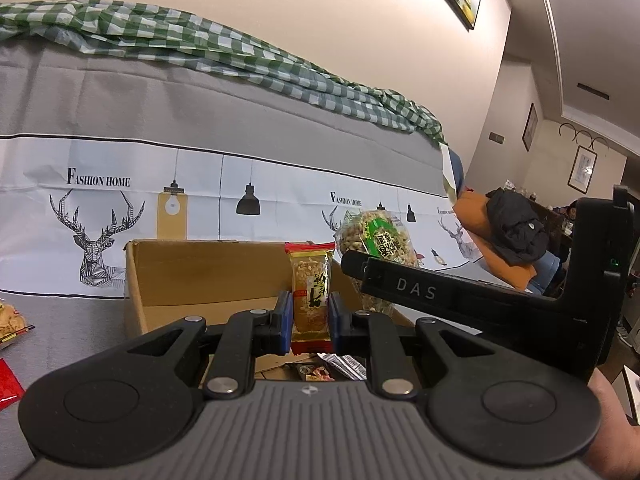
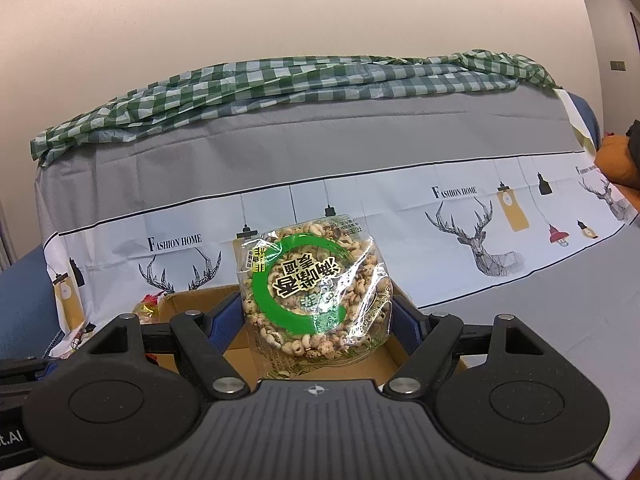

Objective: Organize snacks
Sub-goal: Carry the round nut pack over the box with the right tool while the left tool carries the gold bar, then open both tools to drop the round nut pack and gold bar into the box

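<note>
My left gripper [image 1: 310, 312] is shut on a narrow red and yellow peanut bar packet [image 1: 310, 296], held upright over an open cardboard box [image 1: 208, 272]. My right gripper [image 2: 318, 316] is shut on a clear bag of puffed nuts with a green ring label [image 2: 314, 292], held above the same box [image 2: 200, 300]. In the left wrist view the right gripper's black body [image 1: 460, 296] and the nut bag [image 1: 376, 240] show to the right. Small dark snack packets [image 1: 332, 366] lie in the box below.
A sofa covered with a grey and white deer-print cloth [image 1: 120, 184] fills the background, with a green checked cloth [image 2: 280, 80] on top. Loose snack packets [image 1: 10, 322] lie at the left on the seat. An orange cushion with dark clothing [image 1: 512, 232] sits at right.
</note>
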### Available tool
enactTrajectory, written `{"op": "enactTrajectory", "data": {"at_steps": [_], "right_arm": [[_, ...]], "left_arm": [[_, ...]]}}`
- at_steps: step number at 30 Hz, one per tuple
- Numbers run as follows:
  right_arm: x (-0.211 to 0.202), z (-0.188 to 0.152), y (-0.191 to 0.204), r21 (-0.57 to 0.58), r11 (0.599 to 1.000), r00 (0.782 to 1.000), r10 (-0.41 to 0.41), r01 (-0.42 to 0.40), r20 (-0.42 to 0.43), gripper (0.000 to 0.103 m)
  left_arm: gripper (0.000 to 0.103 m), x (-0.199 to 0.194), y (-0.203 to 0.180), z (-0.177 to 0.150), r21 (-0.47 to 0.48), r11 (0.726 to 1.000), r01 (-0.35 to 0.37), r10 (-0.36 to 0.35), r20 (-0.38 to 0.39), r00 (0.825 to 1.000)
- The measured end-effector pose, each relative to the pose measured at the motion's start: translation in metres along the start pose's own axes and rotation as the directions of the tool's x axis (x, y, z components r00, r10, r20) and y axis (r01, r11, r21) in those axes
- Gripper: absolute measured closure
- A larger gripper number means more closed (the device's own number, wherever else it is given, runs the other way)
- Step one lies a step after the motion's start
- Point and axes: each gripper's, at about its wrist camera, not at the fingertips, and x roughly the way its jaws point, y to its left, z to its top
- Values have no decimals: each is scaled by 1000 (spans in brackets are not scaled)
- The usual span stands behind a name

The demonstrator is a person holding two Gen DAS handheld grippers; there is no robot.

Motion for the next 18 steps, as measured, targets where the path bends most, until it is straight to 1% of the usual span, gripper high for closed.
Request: {"op": "enactTrajectory", "data": {"at_steps": [11, 13, 14, 16, 18], "right_arm": [[-1, 1, 1, 5, 1000, 1000, -1, 1, 6, 25], [-1, 1, 1, 7, 1000, 1000, 1, -1, 6, 24], [-1, 0, 0, 10, 1000, 1000, 3, -3, 2, 23], [1, -1, -1, 13, 1000, 1000, 1, -1, -13, 23], [3, -1, -2, 16, 1000, 1000, -1, 1, -21, 22]], "left_arm": [[83, 2, 3, 1, -7, 1000, -3, 3, 0, 1000], [83, 3, 4, 2, -15, 1000, 9, -9, -8, 1000], [80, 4, 4, 1, -21, 1000, 18, -18, -15, 1000], [74, 5, 4, 1, -17, 1000, 4, -5, -16, 1000], [74, 4, 5, 1, -19, 1000, 4, -5, -16, 1000]]}}
